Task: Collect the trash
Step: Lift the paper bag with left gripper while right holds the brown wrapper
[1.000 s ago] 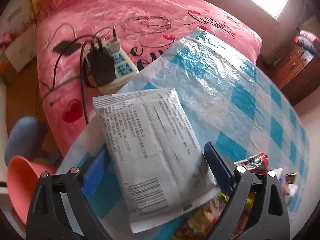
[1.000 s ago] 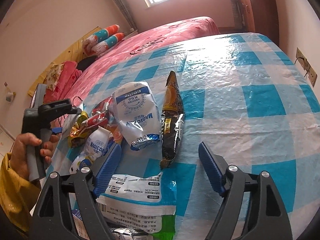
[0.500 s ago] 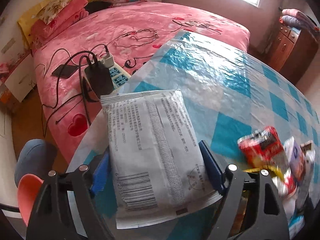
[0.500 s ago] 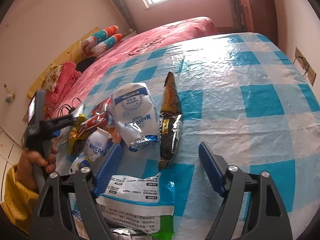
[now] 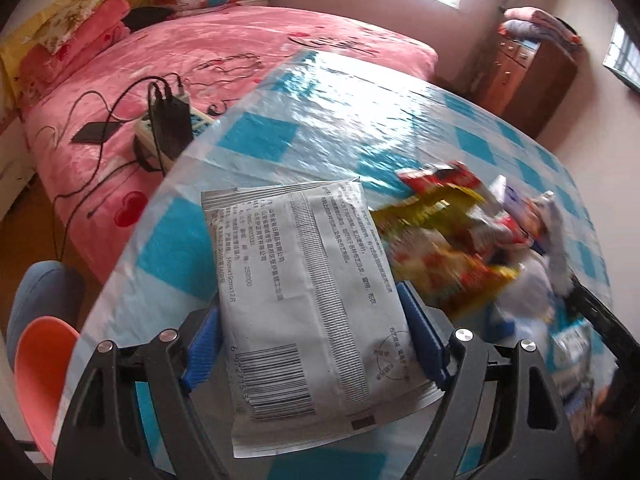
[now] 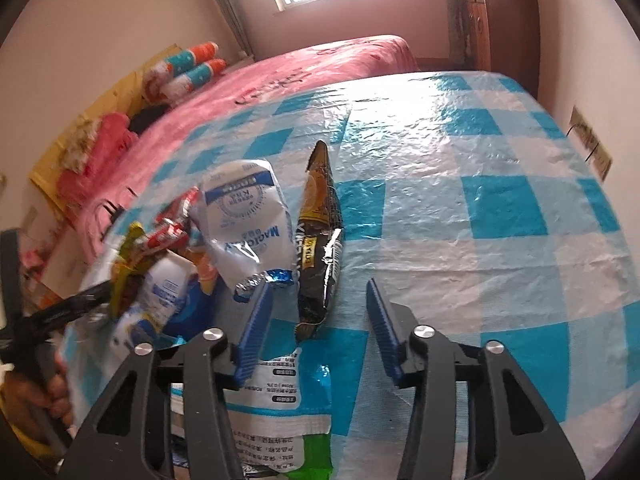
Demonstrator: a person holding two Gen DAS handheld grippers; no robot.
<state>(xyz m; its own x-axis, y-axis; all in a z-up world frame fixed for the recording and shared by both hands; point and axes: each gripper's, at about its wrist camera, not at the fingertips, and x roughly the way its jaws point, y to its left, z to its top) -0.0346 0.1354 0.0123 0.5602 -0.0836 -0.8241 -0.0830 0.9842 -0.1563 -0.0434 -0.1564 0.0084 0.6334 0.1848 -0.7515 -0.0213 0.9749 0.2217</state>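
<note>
Swung toward the wrapper heap [image 5: 460, 240] at frame right, my left gripper [image 5: 312, 344] clamps the grey packet [image 5: 312, 292] for collection while my right gripper [image 6: 320, 320] narrows its jaws around the black wrapper [image 6: 320, 256].

Both tools share one build. The left gripper [image 5: 312, 344] has two black plastic arms with triangular cut-outs, each carrying round silver screw heads near the top, and its fingers [image 5: 425, 344] are faced with ribbed blue pads. The right gripper [image 6: 318, 320] looks the same: black skeletal arms, silver screws, blue ridged fingers [image 6: 256, 320]. At the lower left edge of the right wrist view, a hand [image 6: 36, 396] wraps a black handle, blurred.
</note>
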